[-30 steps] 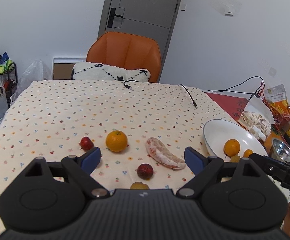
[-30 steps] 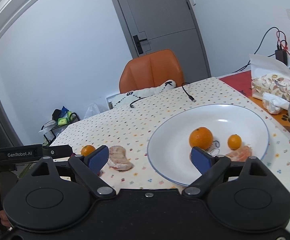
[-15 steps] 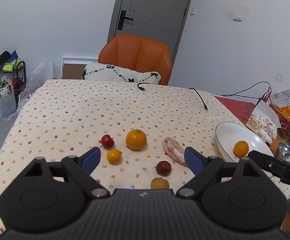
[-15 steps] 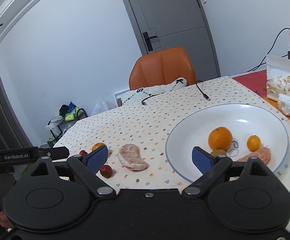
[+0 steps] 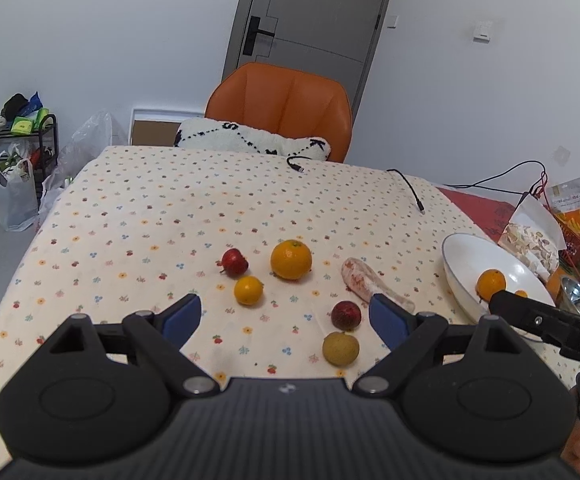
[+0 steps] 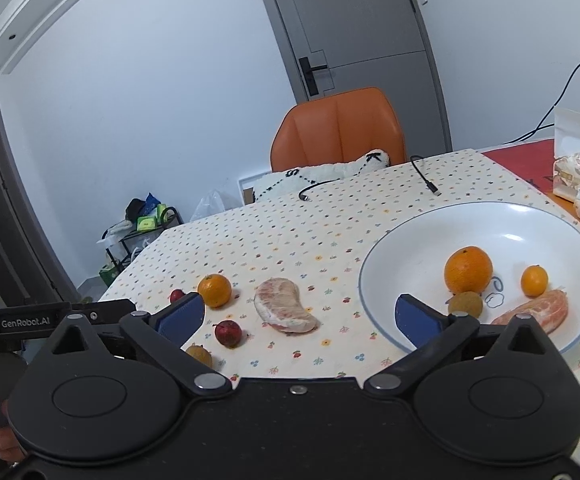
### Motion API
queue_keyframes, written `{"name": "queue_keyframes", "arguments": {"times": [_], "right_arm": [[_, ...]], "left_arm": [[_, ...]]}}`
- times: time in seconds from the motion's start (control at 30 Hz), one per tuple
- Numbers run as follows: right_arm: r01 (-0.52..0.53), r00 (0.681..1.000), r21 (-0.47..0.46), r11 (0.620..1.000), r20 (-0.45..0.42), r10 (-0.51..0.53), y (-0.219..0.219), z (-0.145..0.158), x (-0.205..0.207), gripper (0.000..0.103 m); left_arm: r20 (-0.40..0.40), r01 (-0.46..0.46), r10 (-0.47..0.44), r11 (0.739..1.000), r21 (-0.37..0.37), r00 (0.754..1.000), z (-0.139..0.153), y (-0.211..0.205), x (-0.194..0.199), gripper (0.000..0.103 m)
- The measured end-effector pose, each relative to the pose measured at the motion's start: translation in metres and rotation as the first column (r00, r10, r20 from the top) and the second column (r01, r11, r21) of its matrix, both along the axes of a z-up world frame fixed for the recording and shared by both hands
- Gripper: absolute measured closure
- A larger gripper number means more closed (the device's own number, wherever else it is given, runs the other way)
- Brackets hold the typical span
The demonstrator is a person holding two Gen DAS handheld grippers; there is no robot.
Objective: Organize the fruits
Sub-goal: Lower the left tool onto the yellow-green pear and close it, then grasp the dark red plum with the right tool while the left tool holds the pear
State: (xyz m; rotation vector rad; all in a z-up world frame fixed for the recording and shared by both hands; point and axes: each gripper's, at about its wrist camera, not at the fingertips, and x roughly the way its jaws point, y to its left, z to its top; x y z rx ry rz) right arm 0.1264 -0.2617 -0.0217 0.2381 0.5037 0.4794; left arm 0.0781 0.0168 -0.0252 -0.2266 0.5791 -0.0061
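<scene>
On the flowered tablecloth lie a big orange [image 5: 291,259], a small orange [image 5: 248,290], two red fruits [image 5: 234,262] [image 5: 346,315], a brown-green fruit [image 5: 340,348] and a peeled pomelo wedge [image 5: 363,286]. My left gripper [image 5: 286,316] hovers open just short of them, nothing between its fingers. The white plate [image 6: 425,240] holds an orange [image 6: 468,270], a small orange [image 6: 534,280], a brown fruit [image 6: 465,304] and a pomelo piece [image 6: 537,312]. My right gripper [image 6: 297,316] hangs at the plate's near-left rim, its jaws opening and empty.
An orange chair [image 5: 280,110] with a white cushion [image 5: 250,142] stands behind the table. Two black cables [image 5: 407,190] lie at the far side. Snack bags [image 5: 533,236] and a metal bowl [image 5: 579,300] crowd the right edge. A rack [image 5: 14,148] with bags stands left.
Both grippers have drawn back from the fruit, so more of the table shows, including the small orange and the brown-green fruit. The right jaws have spread wider.
</scene>
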Motion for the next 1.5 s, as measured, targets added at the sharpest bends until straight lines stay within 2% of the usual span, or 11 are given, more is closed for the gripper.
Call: {"name": "queue_keyframes", "arguments": {"times": [0.27, 0.43, 0.53, 0.6, 0.8, 1.07, 1.13, 1.17, 1.23, 1.5], "right_arm": [[-0.039, 0.999, 0.002, 0.999, -0.019, 0.039, 0.008, -0.004, -0.001, 0.0], [-0.065, 0.998, -0.013, 0.998, -0.021, 0.065, 0.015, -0.006, -0.002, 0.0], [-0.068, 0.997, -0.021, 0.997, -0.03, 0.068, 0.017, -0.008, -0.001, 0.003], [-0.068, 0.997, -0.03, 0.997, -0.037, 0.067, 0.019, -0.009, -0.001, 0.008], [-0.065, 0.996, -0.048, 0.997, -0.068, 0.061, 0.022, -0.015, 0.003, 0.017], [-0.062, 0.996, -0.059, 0.996, -0.074, 0.058, 0.024, -0.017, 0.007, 0.02], [-0.062, 0.996, -0.061, 0.996, -0.073, 0.058, 0.024, -0.016, 0.007, 0.02], [-0.062, 0.996, -0.062, 0.996, -0.072, 0.058, 0.025, -0.016, 0.006, 0.021], [-0.065, 0.996, -0.063, 0.996, -0.072, 0.06, 0.025, -0.016, 0.006, 0.021], [-0.077, 0.995, -0.059, 0.995, -0.073, 0.073, 0.031, -0.015, 0.008, 0.023]], "left_arm": [[-0.009, -0.003, 0.003, 1.0, 0.0, 1.0, -0.008, 0.003, 0.0, 0.014], [-0.018, 0.019, -0.019, 1.0, -0.021, 1.0, -0.014, -0.002, 0.004, 0.02], [-0.031, 0.042, -0.043, 0.999, -0.03, 0.999, -0.018, -0.007, 0.008, 0.027], [-0.038, 0.055, -0.057, 0.998, -0.04, 0.998, -0.022, -0.01, 0.011, 0.032], [-0.05, 0.079, -0.082, 0.995, -0.066, 0.995, -0.03, -0.016, 0.018, 0.041], [-0.067, 0.115, -0.12, 0.991, -0.073, 0.991, -0.038, -0.029, 0.028, 0.053], [-0.083, 0.116, -0.122, 0.991, -0.069, 0.989, -0.042, -0.031, 0.031, 0.059], [-0.09, 0.116, -0.122, 0.991, -0.067, 0.988, -0.044, -0.031, 0.033, 0.068], [-0.084, 0.112, -0.116, 0.992, -0.051, 0.99, -0.044, -0.032, 0.032, 0.077], [-0.073, 0.089, -0.093, 0.995, -0.048, 0.993, -0.038, -0.02, 0.027, 0.078]]}}
